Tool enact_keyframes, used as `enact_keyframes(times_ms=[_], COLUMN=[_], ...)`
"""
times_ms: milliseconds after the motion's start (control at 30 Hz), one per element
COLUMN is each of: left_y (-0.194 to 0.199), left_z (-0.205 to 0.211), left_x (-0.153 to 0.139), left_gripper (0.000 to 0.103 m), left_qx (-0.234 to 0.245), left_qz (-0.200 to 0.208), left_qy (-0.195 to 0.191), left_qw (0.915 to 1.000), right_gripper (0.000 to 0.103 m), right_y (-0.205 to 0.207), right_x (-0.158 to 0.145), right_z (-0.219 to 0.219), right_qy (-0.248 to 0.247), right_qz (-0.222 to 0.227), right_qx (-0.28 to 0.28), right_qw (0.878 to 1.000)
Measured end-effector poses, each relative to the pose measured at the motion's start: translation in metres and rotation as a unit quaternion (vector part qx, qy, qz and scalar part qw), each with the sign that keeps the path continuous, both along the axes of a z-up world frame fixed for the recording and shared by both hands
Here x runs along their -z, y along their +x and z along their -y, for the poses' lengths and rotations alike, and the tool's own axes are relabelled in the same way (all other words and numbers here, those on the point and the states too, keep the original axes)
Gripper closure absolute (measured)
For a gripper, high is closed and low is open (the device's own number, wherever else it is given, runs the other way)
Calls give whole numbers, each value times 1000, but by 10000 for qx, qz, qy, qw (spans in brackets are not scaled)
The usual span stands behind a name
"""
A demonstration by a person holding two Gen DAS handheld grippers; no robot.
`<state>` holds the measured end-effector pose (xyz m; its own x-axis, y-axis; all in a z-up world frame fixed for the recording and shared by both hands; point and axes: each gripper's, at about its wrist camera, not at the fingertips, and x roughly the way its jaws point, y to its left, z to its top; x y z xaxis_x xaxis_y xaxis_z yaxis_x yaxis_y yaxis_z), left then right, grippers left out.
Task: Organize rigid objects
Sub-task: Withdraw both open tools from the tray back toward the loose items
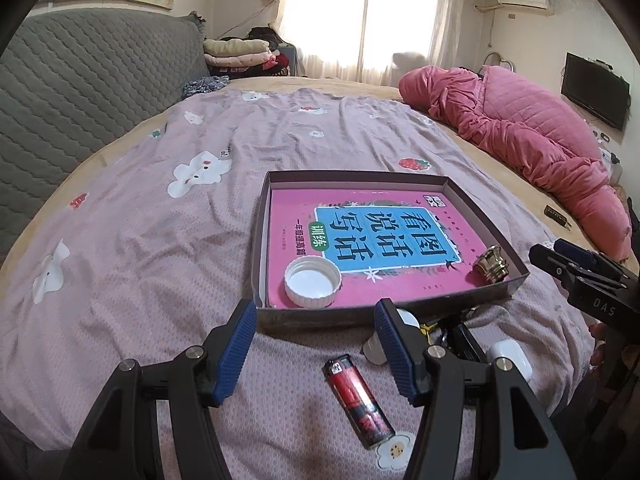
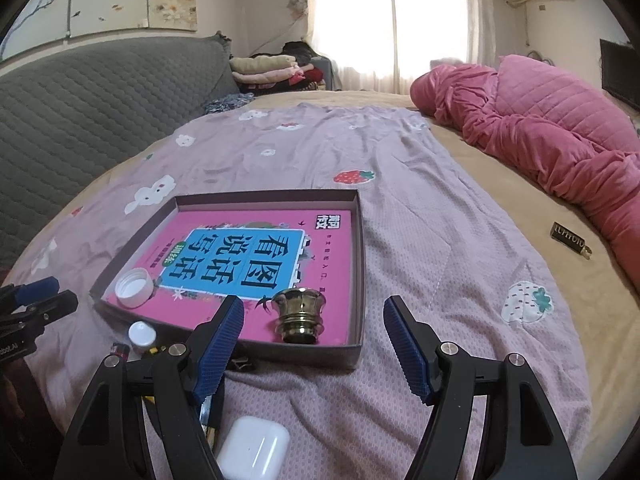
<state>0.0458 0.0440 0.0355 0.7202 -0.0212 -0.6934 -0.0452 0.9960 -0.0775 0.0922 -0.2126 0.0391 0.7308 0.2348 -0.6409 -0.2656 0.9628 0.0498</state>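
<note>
left gripper: tilted down, wide open, empty; above the red lighter on the bed | right gripper: tilted down, wide open, empty | box: holds pink book; white cap; gold cap

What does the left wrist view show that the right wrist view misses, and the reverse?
Only the left wrist view shows the whole red lighter lying on the bedspread under the open left claw. Only the right wrist view shows the white earbud case whole, and the strawberry patch right of the box. Both show the shallow box holding the pink book, white cap and brass piece, plus the small white bottle before it.
</note>
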Motion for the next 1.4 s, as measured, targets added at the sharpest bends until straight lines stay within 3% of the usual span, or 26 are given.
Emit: enact_keyframes(times_ms=[800,1400], left_y=[-21,-25], left_z=[12,25], left_x=[0,16], left_gripper=[42,42], left_qx=[121,306], left_qz=[-131,-537], left_qy=[77,159], left_qw=[9998,9980], right_gripper=[29,29], right_y=[-29,-43], right_x=[-5,33], right_z=[6,-14], right_qy=[-19,-536], right_qz=[-112,-1031], right_qx=[-94,-303], right_qw=[9999,9928])
